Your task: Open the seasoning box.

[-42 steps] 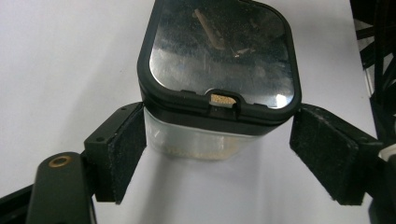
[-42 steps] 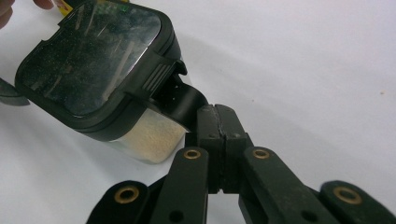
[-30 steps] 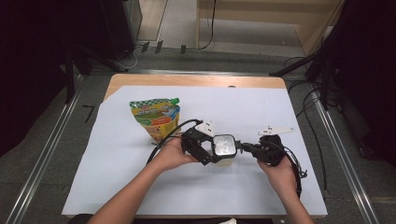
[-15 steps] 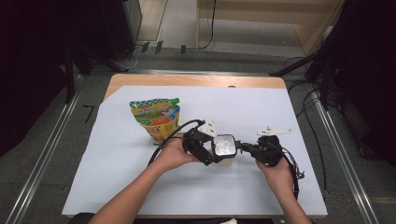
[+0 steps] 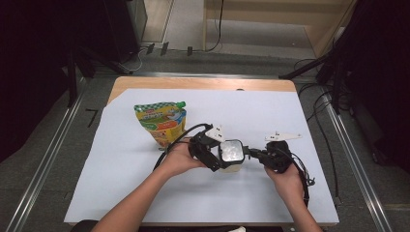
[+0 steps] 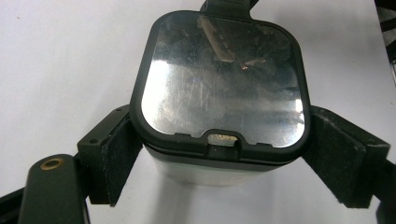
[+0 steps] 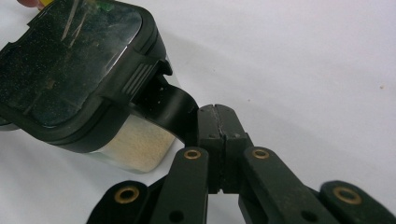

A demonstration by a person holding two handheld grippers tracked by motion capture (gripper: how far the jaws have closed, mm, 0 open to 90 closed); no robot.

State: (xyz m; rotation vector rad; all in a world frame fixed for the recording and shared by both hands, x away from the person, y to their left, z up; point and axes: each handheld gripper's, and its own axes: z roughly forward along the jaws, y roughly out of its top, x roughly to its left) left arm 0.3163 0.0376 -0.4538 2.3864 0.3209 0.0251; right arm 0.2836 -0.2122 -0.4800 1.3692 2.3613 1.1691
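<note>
A small clear container (image 5: 231,154) with a black-rimmed see-through lid (image 6: 224,84) stands on the white sheet near the table's middle. My left gripper (image 5: 223,157) reaches in from the left. Its two pads (image 6: 116,158) press the container's opposite sides just under the lid rim, so my left gripper (image 6: 224,163) is shut on it. From the right, my right gripper (image 5: 252,153) meets the container's edge. In the right gripper view, my right gripper (image 7: 217,112) is shut on the lid's black latch tab (image 7: 170,105), which bends out from the container (image 7: 70,70).
A green, yellow and orange spouted pouch (image 5: 162,121) stands behind and to the left of the container. The white sheet (image 5: 121,183) covers most of the wooden table (image 5: 193,83). Cables trail from both grippers, and metal rails (image 5: 48,164) run along the table's sides.
</note>
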